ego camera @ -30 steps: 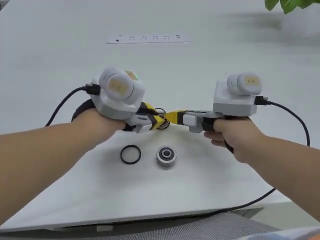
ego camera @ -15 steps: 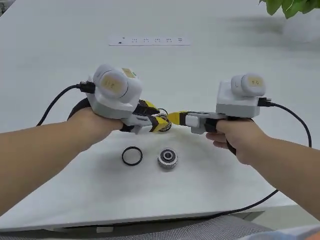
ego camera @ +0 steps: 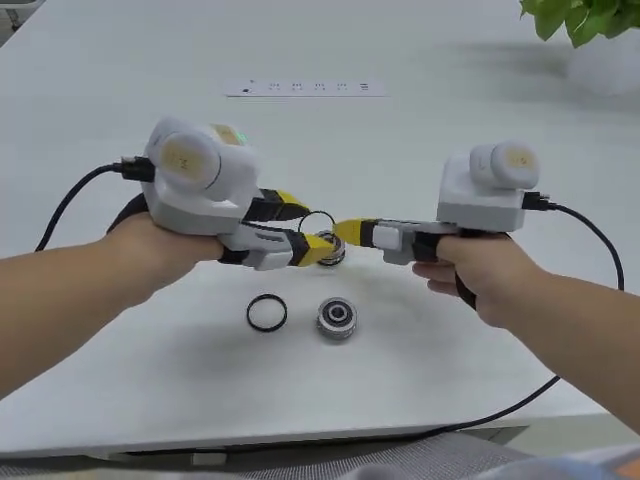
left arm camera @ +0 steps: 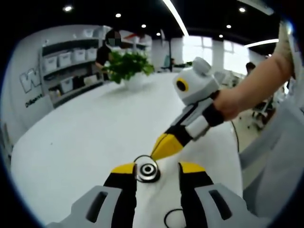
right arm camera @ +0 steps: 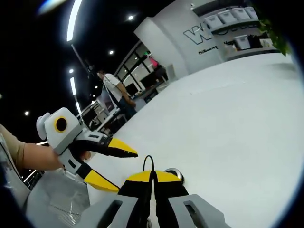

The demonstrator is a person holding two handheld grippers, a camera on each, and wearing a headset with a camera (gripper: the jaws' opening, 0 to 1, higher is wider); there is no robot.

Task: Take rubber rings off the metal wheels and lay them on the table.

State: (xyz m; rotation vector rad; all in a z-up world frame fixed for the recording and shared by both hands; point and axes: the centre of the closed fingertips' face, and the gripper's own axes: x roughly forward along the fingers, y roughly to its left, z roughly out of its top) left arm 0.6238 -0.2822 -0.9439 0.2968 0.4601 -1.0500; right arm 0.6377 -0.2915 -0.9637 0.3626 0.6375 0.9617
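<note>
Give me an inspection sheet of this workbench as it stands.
Surface: white table, flat.
Job's things: black rubber ring lying flat, apart from a silver metal wheel beside it; second metal wheel at the gripper tips.
Clutter: white power strip.
Grippers: left gripper open, second wheel against one jaw; right gripper shut on a thin black ring.
Cables: a black cable trails from each gripper.
Surroundings: green plant, storage shelves, people.

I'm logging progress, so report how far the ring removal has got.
Done: one black rubber ring lies on the white table beside a bare metal wheel. In hand: the right gripper is shut on a second black ring by a second metal wheel, which sits between the jaws of the open left gripper. Left: lay that ring on the table.
</note>
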